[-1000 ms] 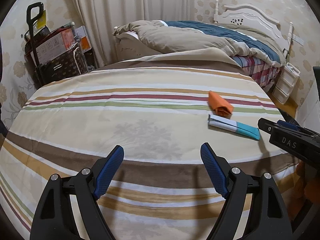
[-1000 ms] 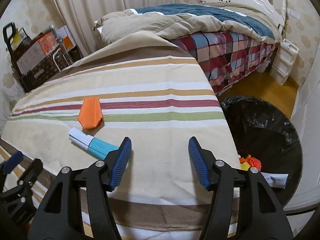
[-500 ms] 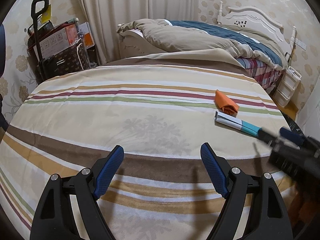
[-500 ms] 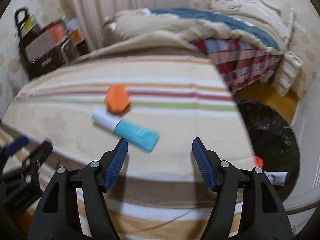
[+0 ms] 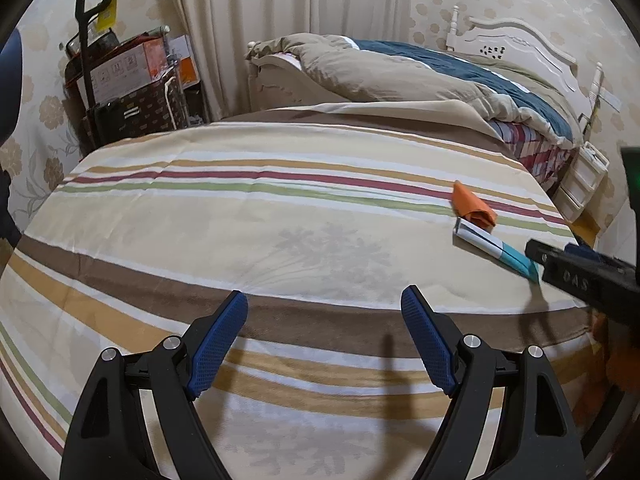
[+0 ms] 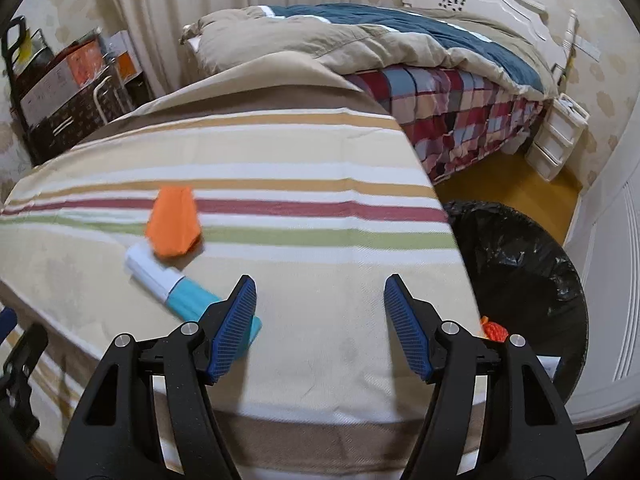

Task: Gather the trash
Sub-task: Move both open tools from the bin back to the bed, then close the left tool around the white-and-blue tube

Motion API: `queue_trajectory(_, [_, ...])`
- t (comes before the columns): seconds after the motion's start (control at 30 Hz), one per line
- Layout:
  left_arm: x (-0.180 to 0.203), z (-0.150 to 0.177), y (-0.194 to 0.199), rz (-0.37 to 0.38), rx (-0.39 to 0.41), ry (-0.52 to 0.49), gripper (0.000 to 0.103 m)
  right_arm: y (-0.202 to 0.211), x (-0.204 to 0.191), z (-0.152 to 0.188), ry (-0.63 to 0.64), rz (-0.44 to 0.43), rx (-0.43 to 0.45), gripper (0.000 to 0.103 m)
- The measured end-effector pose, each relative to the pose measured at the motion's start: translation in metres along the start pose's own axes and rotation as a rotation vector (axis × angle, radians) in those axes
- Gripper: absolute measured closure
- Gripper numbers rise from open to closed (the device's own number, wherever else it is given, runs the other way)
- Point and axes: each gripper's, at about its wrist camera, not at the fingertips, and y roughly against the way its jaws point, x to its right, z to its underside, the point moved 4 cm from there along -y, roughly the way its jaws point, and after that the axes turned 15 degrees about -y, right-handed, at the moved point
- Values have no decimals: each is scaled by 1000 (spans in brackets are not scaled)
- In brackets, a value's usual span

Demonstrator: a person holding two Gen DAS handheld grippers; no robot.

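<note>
Right wrist view: right gripper (image 6: pixel 320 308) gapes empty beside teal-white packet (image 6: pixel 188 294); left gripper (image 5: pixel 324 320) likewise.

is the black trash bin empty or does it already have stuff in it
Not empty: the black-lined trash bin beside the striped table already holds an orange crumpled scrap and a white paper.

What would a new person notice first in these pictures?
Probably the orange folded paper and the white and teal packet lying close together on the striped cover. Next, the black-lined trash bin on the floor beside the cover's right edge, with orange scraps already inside. The right tongs stand open just beside the packet's teal end.
</note>
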Motion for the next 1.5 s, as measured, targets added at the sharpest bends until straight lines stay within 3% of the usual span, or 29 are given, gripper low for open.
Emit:
queue_trajectory(0.47, [0, 0, 1, -6, -1, -3, 24, 22, -40, 39, 97, -94, -17, 35])
queue_trajectory(0.67, [9, -4, -1, 4, -2, -14, 24, 26, -7, 32, -3, -92, -2, 35])
queue_trajectory(0.97, [54, -19, -8, 52, 1, -88, 24, 30, 41, 24, -106, -71, 20, 36])
queue_trajectory(1.3, [78, -37, -30, 67, -42, -130, 24, 31, 45, 23, -118, -101, 18, 35])
queue_trajectory(1.33, [79, -37, -31, 73, -49, -133, 29, 31, 45, 23, -117, -101, 19, 35])
queue_trajectory(1.37, [80, -36, -32, 82, -55, -134, 40, 31, 46, 23, -117, -100, 19, 35])
queue_trajectory(1.5, [81, -33, -31, 95, -48, -154, 57, 30, 41, 23, -103, -94, 17, 35])
